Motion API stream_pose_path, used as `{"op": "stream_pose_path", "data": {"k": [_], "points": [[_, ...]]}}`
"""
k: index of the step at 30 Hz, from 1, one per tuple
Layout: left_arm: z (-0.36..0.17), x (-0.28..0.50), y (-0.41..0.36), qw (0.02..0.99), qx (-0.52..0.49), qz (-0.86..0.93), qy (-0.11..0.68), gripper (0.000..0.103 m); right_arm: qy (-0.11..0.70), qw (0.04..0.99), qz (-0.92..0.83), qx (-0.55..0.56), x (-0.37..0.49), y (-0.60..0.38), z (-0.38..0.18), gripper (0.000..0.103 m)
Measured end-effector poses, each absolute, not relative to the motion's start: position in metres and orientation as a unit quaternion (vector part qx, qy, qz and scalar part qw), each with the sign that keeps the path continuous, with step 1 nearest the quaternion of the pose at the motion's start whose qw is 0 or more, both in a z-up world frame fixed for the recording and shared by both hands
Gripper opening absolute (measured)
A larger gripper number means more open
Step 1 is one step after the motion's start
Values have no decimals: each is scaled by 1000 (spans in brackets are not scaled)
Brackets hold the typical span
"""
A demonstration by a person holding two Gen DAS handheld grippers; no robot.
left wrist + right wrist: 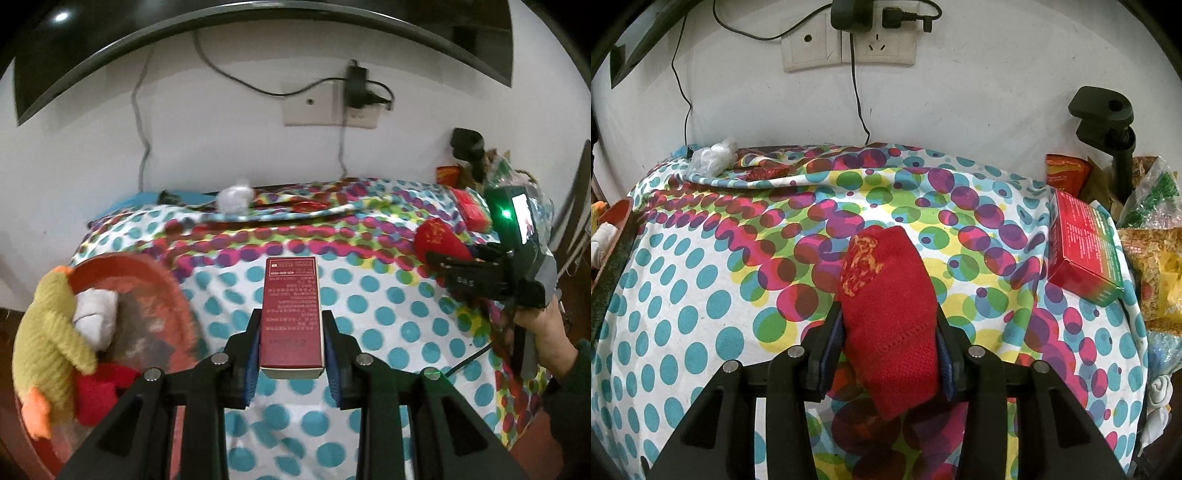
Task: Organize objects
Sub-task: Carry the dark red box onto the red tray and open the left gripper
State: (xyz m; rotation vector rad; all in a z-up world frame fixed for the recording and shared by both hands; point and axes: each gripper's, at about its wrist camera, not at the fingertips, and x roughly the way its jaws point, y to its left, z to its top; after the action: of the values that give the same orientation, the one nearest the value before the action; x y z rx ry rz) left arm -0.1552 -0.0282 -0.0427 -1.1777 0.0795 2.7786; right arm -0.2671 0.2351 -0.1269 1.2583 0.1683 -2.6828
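Note:
My left gripper (291, 325) is shut on a dark red carton (291, 314) printed with small text, held above the polka-dot cloth (369, 295). To its left stands a red basket (162, 291) holding a yellow plush duck (51, 332), a white soft item (96, 314) and a red one (99, 395). My right gripper (889, 332) is shut on a rolled red sock (886, 314) with an orange pattern, above the same cloth (701, 295). In the left wrist view the right gripper (436, 254) shows at the right with the sock (439, 236) and a person's hand (543, 325) on its handle.
A red and green box (1082, 251) lies at the cloth's right edge beside snack bags (1160, 266) and a black clamp stand (1108, 125). Crumpled plastic (713, 157) and a red wrapper (768, 171) lie at the back by the wall. Sockets and cables (849, 48) hang above.

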Motion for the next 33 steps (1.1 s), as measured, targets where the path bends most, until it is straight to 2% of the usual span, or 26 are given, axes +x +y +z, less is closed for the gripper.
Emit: {"op": "stream_pose_path", "data": {"k": [18,24,33], "points": [[-29,-153,-138,-35,-390,920,-19,30,57,87,-900,424,-266,234,-128,43],[-19,-172,-161,-43,-389,920,-28,30,56,86,-900,424,-266,234,-129,43],[-42,-228,-166,-56,-423,904,-17,31,56,86,-900,424,-266,234,-129,43]]}}
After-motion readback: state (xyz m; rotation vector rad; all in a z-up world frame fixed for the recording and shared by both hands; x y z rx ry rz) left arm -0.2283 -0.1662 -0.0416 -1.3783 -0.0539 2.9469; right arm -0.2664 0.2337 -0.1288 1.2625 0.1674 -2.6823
